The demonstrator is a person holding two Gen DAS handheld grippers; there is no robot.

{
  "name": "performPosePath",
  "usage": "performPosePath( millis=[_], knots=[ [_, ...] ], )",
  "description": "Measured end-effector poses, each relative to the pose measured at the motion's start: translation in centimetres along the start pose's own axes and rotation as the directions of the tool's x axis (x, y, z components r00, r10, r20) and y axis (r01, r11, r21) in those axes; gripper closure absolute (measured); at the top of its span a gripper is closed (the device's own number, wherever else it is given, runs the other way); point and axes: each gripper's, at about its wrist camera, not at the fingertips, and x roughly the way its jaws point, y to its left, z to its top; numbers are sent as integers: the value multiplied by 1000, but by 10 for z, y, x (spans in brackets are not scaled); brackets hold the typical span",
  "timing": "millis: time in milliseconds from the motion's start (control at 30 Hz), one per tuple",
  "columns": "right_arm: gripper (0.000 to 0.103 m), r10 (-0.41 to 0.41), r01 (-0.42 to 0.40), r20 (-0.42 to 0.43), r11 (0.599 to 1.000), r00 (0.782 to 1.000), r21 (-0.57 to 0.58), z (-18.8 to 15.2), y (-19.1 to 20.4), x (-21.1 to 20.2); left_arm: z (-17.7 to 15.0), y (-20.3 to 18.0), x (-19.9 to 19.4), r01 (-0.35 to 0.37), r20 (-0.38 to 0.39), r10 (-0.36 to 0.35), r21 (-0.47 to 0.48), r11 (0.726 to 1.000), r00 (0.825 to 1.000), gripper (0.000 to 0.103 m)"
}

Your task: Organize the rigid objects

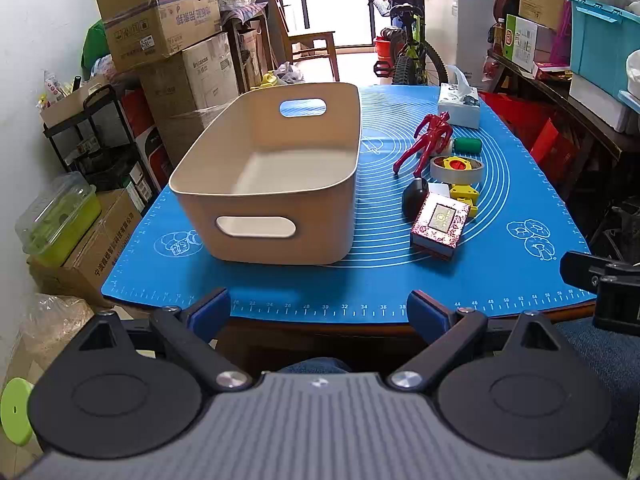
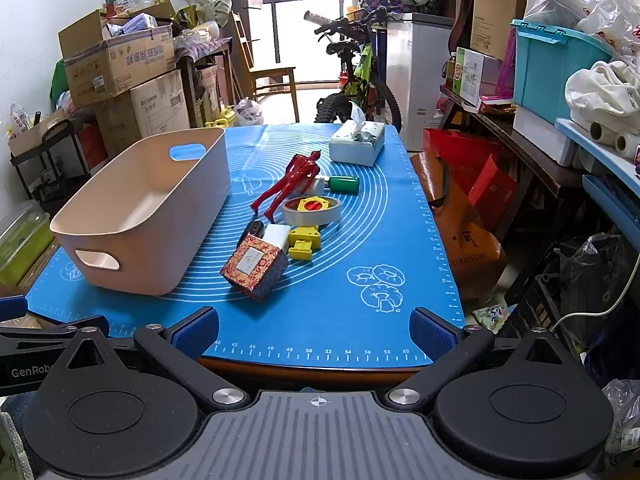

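We hold our left claw [image 1: 318,312] and right claw [image 2: 316,330] wide open, gripping nothing. The bin [image 1: 276,184] sits empty on the bench [image 1: 400,280], beside the toys [image 1: 424,142].

A cluttered home storage room, probably: stacked cardboard boxes [image 1: 160,20], a bicycle [image 2: 356,80], a wooden chair [image 1: 312,46].

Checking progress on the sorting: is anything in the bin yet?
No, the bin shows only its bare floor, and the toys and box lie on the mat beside it.
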Motion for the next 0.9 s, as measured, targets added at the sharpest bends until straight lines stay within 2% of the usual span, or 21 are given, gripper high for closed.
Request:
performPosePath(
  millis=[900],
  knots=[
    [2,-1,1,-1,1000,1000,-2,0,1,0,-1,0,1,2,-1,-2,-6,1000,1000,8]
  ],
)
